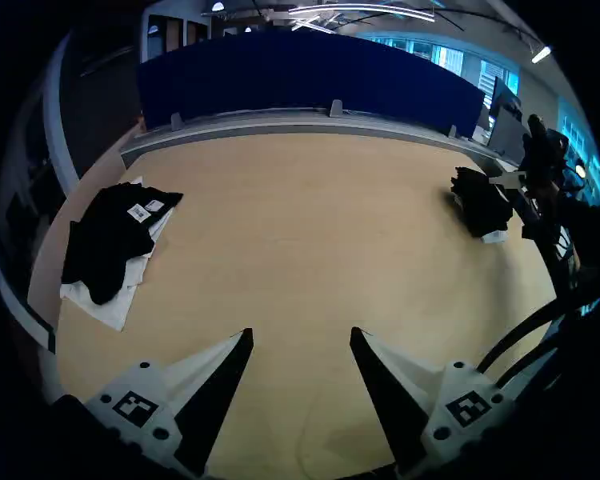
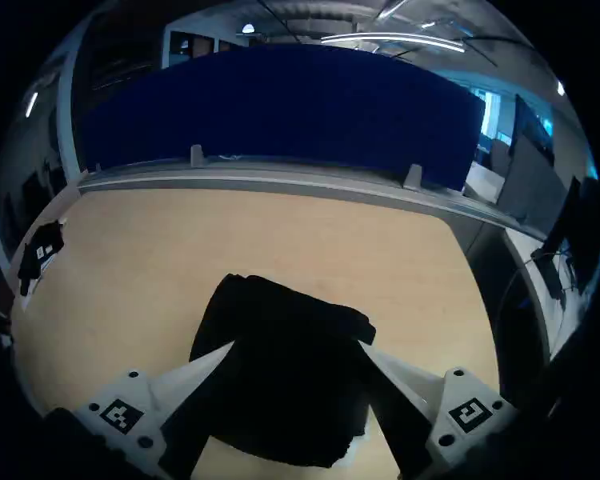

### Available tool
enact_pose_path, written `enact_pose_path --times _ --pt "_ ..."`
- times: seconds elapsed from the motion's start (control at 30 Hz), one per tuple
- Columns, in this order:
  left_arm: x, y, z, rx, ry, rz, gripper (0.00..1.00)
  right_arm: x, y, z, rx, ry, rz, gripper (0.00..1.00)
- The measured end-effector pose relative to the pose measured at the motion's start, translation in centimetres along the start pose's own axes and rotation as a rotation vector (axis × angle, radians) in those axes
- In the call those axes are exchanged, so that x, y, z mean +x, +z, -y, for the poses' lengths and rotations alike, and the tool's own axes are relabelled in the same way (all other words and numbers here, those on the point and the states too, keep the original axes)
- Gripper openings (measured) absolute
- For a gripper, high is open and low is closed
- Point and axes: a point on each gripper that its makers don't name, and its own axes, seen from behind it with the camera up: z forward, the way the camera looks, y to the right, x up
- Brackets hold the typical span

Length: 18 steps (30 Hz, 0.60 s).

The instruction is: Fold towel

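Note:
A heap of black and white towels (image 1: pixel 112 240) lies at the left side of the wooden table (image 1: pixel 300 208). My left gripper (image 1: pixel 300 352) hovers open over bare wood near the front edge, holding nothing. A folded black towel stack (image 1: pixel 480 200) sits at the table's right end, with the right gripper and the hand holding it (image 1: pixel 540 160) right beside it. In the right gripper view that black stack (image 2: pixel 284 368) lies between the spread fingers of my right gripper (image 2: pixel 296 360), which is open. A bit of white cloth (image 2: pixel 356 448) peeks from under the stack.
A blue partition (image 1: pixel 300 80) on a grey rail runs along the table's far edge. Dark cables (image 1: pixel 532 328) curve at the lower right of the left gripper view. The left-hand heap (image 2: pixel 40 244) shows small and far off in the right gripper view.

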Motion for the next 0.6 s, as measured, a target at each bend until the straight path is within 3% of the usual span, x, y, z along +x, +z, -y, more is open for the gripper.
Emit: enact_pose_path --times 0.3,0.6 --pt "-0.3 0.2 0.6 0.016 -0.004 0.014 0.9 -0.6 3.0 -0.5 0.016 -0.032 0.061 1.0" --pt "-0.5 0.5 0.8 0.021 -0.008 0.026 0.9 -1.1 4.3 -0.7 0.038 -0.063 0.077 1.0"
